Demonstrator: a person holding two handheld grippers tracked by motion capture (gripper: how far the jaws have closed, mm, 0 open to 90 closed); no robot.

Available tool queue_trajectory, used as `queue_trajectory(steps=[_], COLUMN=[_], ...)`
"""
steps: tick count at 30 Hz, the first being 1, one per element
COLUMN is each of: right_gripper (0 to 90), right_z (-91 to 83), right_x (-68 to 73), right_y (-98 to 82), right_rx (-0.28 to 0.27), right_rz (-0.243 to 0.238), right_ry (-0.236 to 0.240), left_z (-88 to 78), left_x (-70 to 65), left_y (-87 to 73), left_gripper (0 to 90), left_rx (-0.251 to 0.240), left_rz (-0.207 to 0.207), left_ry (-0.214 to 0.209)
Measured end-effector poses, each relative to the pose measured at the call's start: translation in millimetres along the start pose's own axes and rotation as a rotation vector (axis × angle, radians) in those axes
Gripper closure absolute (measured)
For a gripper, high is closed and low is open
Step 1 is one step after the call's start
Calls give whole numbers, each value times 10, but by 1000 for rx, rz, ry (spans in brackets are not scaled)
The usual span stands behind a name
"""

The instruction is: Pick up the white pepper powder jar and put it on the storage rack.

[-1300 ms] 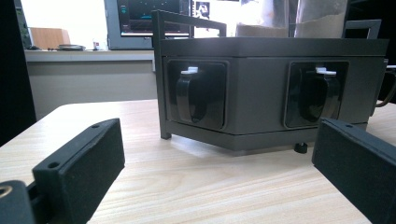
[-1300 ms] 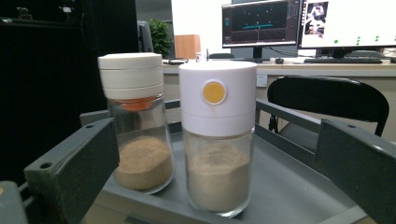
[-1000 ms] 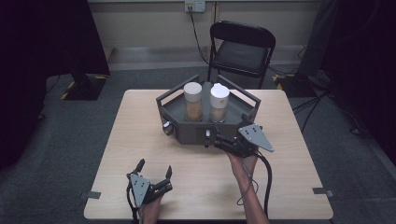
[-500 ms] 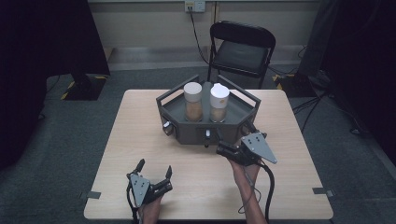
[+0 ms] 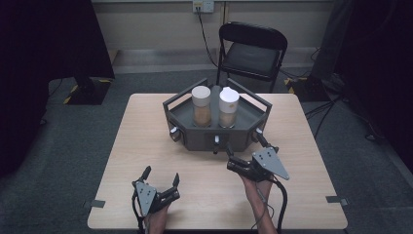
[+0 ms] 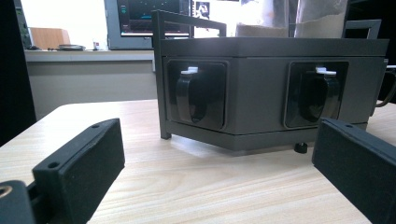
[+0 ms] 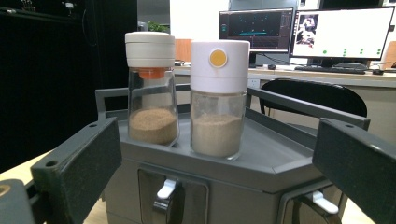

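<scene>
Now, at the left of the high view, the left gripper (image 5: 160, 178) is held low over the near edge of the desk (image 5: 146, 136). Its two black jaws stand wide apart and hold nothing. In the left gripper view these jaws look like flat matte blocks with small round holes. The desk has a pale top with a fine wood grain pattern.

Further right, in the middle of the desk, stands the rack (image 5: 192, 138), a dark grey stand with many flat angled sides and thin rails around its top. Its front faces carry square recesses with dark rounded knobs that have small white tips. On its flat top stand two jars, side by side and very near to each other. The left jar (image 5: 201, 105) is clear glass with a cream ribbed cap and an orange ring below it, and it holds brown powder. The right jar (image 5: 229, 106) has a smooth white cylinder cap with a round yellow dot, and it holds paler powder.

At the right, the right gripper (image 5: 248, 154) is close to the front of the rack, with its jaws also apart and empty. A grey three-cornered plate (image 5: 270, 163) sits on top of it.
</scene>
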State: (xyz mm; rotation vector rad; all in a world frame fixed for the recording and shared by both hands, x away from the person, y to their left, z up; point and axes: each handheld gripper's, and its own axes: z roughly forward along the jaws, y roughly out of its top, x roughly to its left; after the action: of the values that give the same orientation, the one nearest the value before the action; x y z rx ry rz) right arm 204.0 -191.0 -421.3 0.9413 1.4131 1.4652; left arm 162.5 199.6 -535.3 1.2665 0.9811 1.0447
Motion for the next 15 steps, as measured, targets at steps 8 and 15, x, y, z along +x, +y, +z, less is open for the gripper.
queue_trajectory(steps=[8, 15], right_gripper=[2, 3], right_z=[-136, -204], right_x=[28, 11], right_y=[-76, -182], right_rx=[-5, 5], right_rz=[1, 0], right_ry=[-6, -12], left_z=[0, 0], left_x=[0, 0], left_y=[0, 0], left_gripper=[17, 17], left_rx=[0, 0], left_rz=[0, 0], left_ry=[0, 0])
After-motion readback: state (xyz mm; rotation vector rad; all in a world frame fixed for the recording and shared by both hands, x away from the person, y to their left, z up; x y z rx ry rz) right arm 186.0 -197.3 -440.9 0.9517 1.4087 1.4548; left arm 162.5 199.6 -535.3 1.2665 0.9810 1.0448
